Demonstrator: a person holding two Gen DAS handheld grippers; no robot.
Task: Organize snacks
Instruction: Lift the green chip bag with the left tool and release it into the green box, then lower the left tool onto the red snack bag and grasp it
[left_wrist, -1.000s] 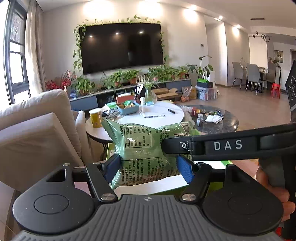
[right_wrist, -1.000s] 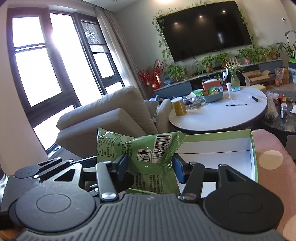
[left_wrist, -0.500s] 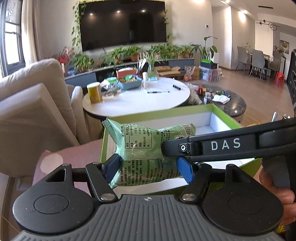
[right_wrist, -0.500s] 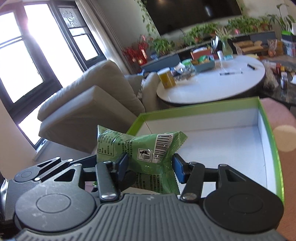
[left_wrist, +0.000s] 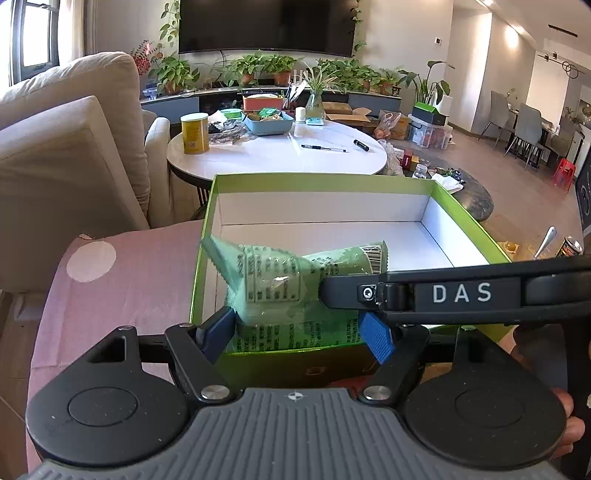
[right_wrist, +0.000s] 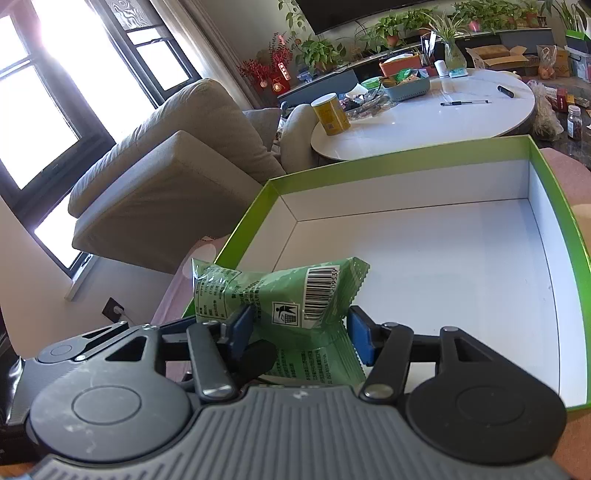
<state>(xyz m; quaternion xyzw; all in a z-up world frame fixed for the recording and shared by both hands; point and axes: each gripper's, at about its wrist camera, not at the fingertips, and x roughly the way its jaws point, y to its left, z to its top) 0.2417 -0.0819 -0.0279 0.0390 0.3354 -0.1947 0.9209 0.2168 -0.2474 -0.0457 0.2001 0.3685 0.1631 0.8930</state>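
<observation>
Biggest thing near you: the beige armchair (left_wrist: 70, 147), left of the work area, by the bright window. Behind the box sits the round white table (left_wrist: 277, 157), carrying a yellow canister (left_wrist: 194, 133), a blue tray (left_wrist: 269, 123) of small items and a black pen (left_wrist: 324, 148).

Right in front of you is the green box (left_wrist: 469, 218), open-topped, white inside, resting on a pink dotted cloth (left_wrist: 122, 273). Apart from the packet, its floor is bare.

Both your grippers have the same green snack packet (left_wrist: 291, 284), low over the box's near left corner. Cannot tell whether it touches the floor.

Your left gripper (left_wrist: 295, 330): jaws are opening, packet is between the blue pads. The left pad lies against the wrapper; the right pad looks to be coming clear of it, so the hold is loose at best.

Your right gripper (right_wrist: 301, 330): about a third open, pads pressed on the barcode end of the packet, wrapper pinched between them. In the left wrist view its black finger, marked DAS, crosses over the packet from the right, with your hand (left_wrist: 561, 417) at the frame edge behind it.
</observation>
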